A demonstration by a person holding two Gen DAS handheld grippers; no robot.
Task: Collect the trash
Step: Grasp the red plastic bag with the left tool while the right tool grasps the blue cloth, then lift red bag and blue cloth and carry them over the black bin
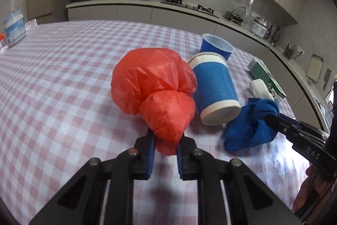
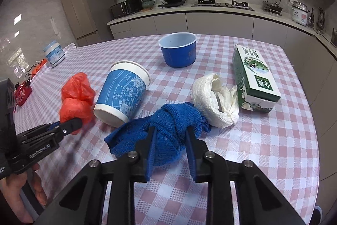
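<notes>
Both tools, angled downward, pinch red bag (image 1: 153,85) and blue cloth (image 2: 168,130).

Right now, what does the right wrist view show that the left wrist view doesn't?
Only the right wrist view: the small red item at the table's left edge, and the whole milk carton. Only the left wrist view: left gripper pads shut on the red plastic bag. Both: tipped paper cup, upright blue cup, crumpled tissue, white jar, right gripper shut on the blue cloth.
</notes>
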